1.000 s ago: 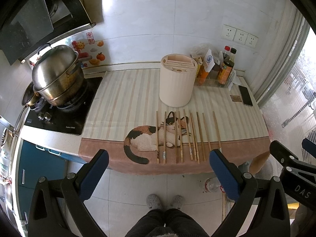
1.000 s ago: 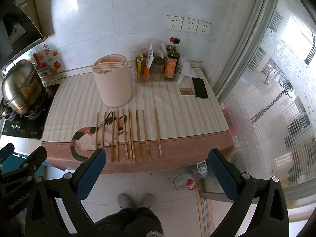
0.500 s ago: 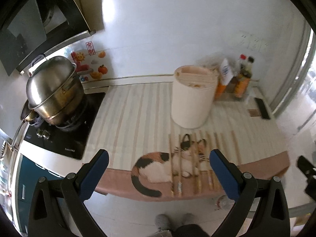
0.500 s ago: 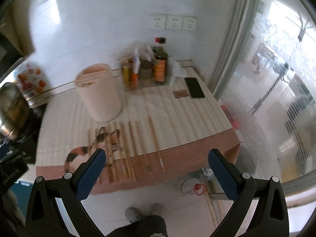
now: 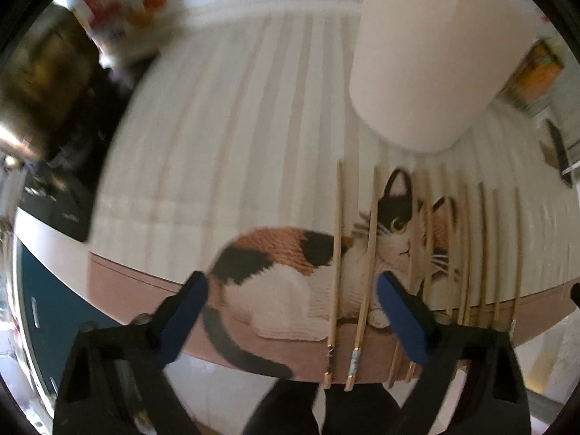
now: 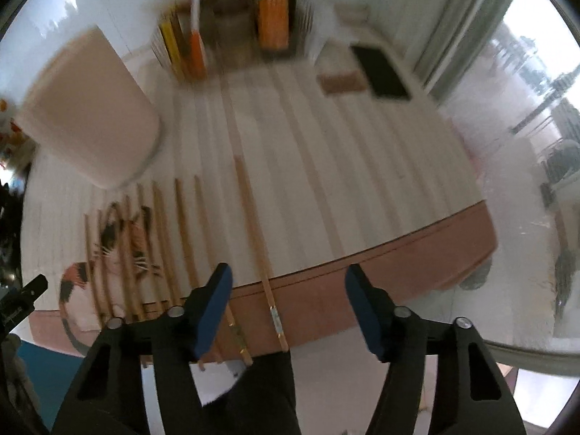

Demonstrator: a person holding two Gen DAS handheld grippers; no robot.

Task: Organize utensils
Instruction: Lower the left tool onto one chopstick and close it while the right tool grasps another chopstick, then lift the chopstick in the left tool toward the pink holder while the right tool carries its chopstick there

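over the counter's [image 5: 224,116] near edge both tools hang above the row of chopsticks [image 6: 253,224]: the left hand-held gripper [image 5: 291,311] and the right hand-held gripper [image 6: 288,301] have just been closing, jaws apart, clamping nothing. this looks like the pick-up step; next each must sink and pinch a stick, then carry it to the beige holder [image 5: 427,54].

A cream-and-beige striped mat [image 5: 224,137] with a pinkish-brown border covers the worktop and bears a calico cat print [image 5: 290,272] in orange, black and white. Pale wooden chopsticks [image 5: 337,253] cross the cat. Behind the cat stands a plain pale-pink holder [image 5: 417,54]. Each hand-held gripper has blue pads [image 5: 181,322] on black.
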